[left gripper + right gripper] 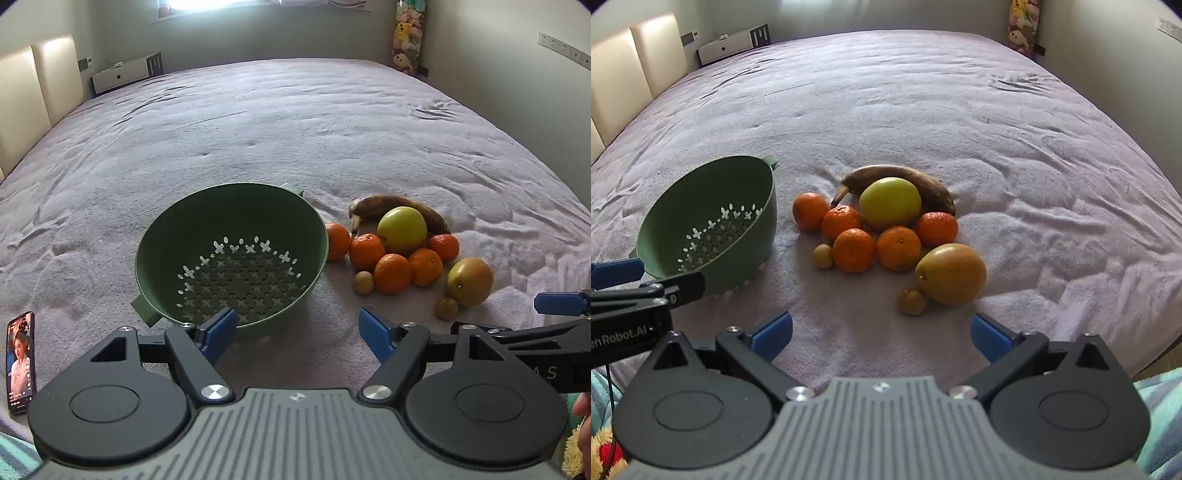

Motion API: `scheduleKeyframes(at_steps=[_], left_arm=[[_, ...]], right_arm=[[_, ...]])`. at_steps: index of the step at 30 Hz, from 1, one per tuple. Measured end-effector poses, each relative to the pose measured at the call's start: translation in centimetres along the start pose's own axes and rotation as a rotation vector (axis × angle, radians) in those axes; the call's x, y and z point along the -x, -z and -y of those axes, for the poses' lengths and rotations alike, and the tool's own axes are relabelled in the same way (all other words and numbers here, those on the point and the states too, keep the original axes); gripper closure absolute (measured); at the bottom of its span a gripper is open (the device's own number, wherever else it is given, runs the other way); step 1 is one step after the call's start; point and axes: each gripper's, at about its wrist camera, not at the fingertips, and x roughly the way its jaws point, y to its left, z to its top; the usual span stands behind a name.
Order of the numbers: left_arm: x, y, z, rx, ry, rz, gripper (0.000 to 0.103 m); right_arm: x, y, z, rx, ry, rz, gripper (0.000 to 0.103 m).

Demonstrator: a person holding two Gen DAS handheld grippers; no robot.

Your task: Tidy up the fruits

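A green colander [231,258] [709,225] lies empty on the purple bedspread. To its right is a pile of fruit: a brown banana [402,206] [905,181], a green apple [402,229] [890,203], several tangerines [392,273] [854,250], a yellow-orange pear-like fruit [470,281] [951,273] and two small brown fruits [364,282] [911,301]. My left gripper [297,334] is open, just short of the colander's near rim. My right gripper [882,334] is open in front of the fruit, with nothing between its fingers.
A phone [21,362] with a lit screen lies at the bed's near left edge. A padded headboard [37,92] lines the left side. Far off are a white box [122,74] and a column of plush toys [408,37]. A person's fingers [583,406] show at right.
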Motion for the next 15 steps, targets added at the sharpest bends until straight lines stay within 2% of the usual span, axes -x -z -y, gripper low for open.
scheduleKeyframes(at_steps=[6,12,15], left_arm=[[-0.1,0.1,-0.2,0.008,0.015,-0.007,0.017],[-0.2,0.1,-0.3,0.012,0.015,-0.018,0.018],[-0.2,0.2,-0.4,0.018,0.016,-0.02,0.018]], right_arm=[[-0.2,0.2,0.2,0.002,0.009,0.0,0.004],[0.2,-1.0,-0.5,-0.015,0.016,-0.003,0.004],[0.2,-0.7,-0.7,0.005,0.014,0.023,0.004]])
